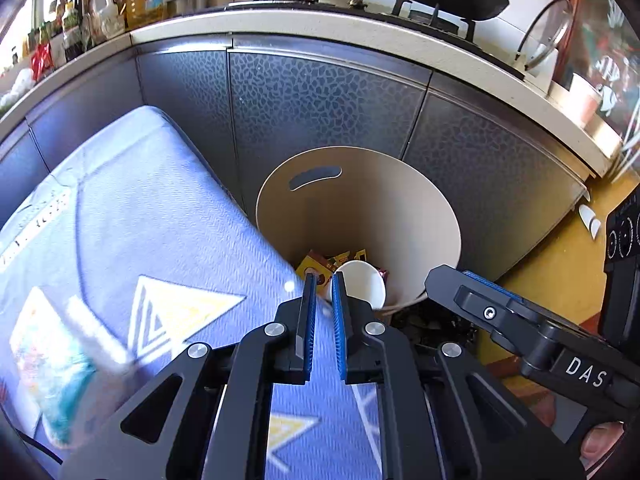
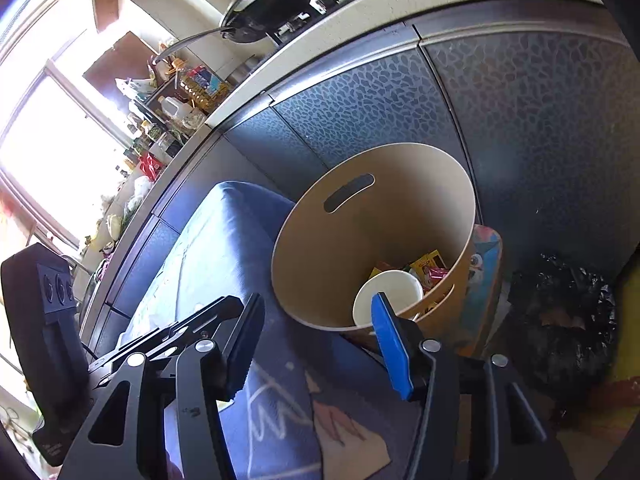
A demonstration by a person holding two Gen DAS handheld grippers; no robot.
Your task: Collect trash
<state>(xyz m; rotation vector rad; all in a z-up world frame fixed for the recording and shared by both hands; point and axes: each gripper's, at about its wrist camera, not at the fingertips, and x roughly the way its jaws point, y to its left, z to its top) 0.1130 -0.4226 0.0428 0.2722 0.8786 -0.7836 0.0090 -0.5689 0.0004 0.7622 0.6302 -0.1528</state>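
A round beige bin (image 1: 380, 200) (image 2: 400, 208) stands on the floor against the table's edge. Inside it lie a white paper cup (image 1: 362, 284) (image 2: 394, 288) and yellow and red wrappers (image 1: 314, 266) (image 2: 428, 264). My left gripper (image 1: 324, 276) hovers over the table's corner beside the bin, its blue pads nearly together with nothing between them. My right gripper (image 2: 317, 300) is open and empty just short of the bin's near rim; one of its fingers (image 1: 468, 280) shows in the left wrist view. A blurred colourful packet (image 1: 44, 360) lies on the blue cloth.
The table carries a blue patterned cloth (image 1: 140, 220) (image 2: 216, 248). Dark patterned cabinet doors (image 1: 320, 92) stand behind the bin under a counter with woks. A black rubbish bag (image 2: 560, 320) sits on the floor right of the bin.
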